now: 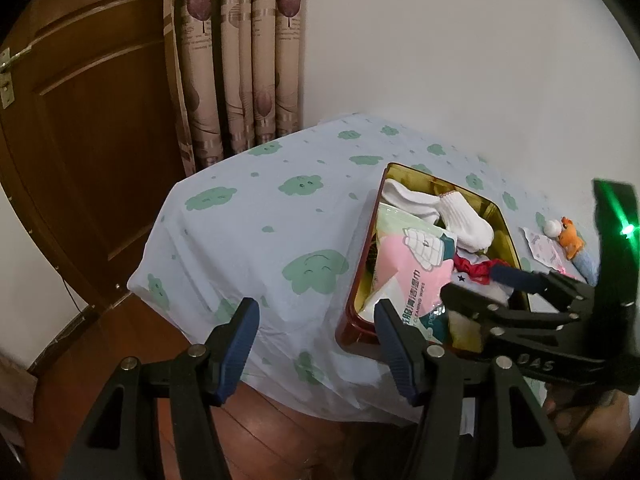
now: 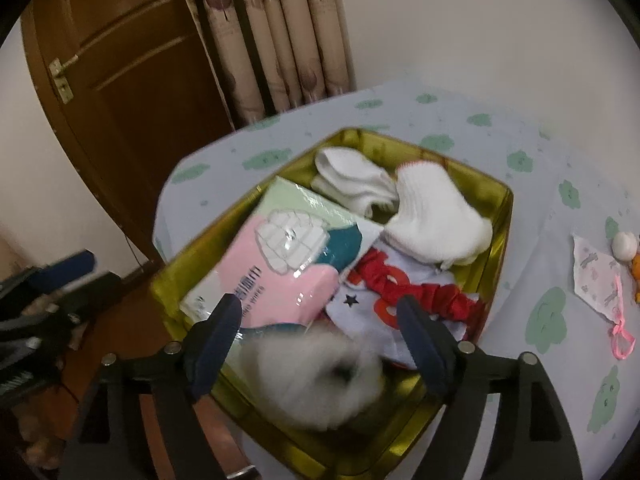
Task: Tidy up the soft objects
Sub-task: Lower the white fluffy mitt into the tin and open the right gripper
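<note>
Gold-lined and red on the outside, a metal tin (image 2: 505, 216) is sitting on a table (image 1: 256, 216) draped in a pale blue cloth printed with green smiling clouds. Inside it a pack of wet wipes (image 2: 276, 252) is lying flat, its wrapper showing Chinese characters and the English words "CLEANING WIPES" (easiest to read in the left wrist view). White socks (image 2: 432, 216) are filling the far end of the tin, a red scrunchie (image 2: 424, 292) is lying on a pale cloth with a small black star (image 2: 352, 301), and a fluffy white ball (image 2: 316, 380), blurred, is sitting in the near corner. Off to the right on the cloth, outside the tin, a small patterned pouch with a pink ribbon (image 2: 596, 280) and an orange toy (image 1: 571, 236) beside a small white ball are lying. Behind the table a brown wooden door (image 1: 80, 128), patterned beige curtains (image 1: 240, 60) and a plain white wall are showing, with a reddish wooden floor below. Letters reading "DAS" are showing on the right gripper's (image 2: 320, 320) body. That gripper is angling down over the tin with its jaws standing apart, the fluffy ball between and below them, not pinched. Over the table's near edge, the left gripper (image 1: 316, 344) is hanging open and holding nothing, just left of the tin.
</note>
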Demonstrator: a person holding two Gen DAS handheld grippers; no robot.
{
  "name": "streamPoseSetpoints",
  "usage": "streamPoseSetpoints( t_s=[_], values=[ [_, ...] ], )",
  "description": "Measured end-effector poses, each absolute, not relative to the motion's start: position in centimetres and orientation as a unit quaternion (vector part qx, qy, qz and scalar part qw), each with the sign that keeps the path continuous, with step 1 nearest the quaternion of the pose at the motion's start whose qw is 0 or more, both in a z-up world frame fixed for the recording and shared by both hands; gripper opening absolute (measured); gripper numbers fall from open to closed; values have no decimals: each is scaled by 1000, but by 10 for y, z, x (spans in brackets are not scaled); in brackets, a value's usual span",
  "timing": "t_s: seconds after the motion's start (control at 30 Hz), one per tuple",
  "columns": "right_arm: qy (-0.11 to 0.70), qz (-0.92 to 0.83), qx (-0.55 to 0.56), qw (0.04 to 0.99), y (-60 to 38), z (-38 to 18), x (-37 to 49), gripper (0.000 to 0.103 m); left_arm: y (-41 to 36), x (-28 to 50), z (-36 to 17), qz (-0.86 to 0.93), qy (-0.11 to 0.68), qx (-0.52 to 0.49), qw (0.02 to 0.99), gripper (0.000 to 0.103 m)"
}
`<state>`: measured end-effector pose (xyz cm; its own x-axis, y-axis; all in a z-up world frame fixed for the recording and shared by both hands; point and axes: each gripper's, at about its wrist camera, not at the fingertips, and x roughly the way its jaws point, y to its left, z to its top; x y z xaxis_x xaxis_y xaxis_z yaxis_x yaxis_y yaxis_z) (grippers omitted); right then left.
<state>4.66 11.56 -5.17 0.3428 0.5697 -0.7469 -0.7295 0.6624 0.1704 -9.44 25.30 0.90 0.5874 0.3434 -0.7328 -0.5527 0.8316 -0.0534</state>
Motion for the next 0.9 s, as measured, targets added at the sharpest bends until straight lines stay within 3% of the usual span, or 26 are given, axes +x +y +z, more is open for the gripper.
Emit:
streamPoseSetpoints(
  t_s=[0.17,0.3,0.9],
  values=[
    [382,407,-41,829,92,-29,46,81,249,-93,9,255,378,-129,881,61],
    [372,380,-6,847,56,-23,46,92,247,-93,8,253,381,-123,881,61],
    [446,7,-76,892,-225,-92,82,92,223,-90,11,263,381,-61,884,61]
  ],
)
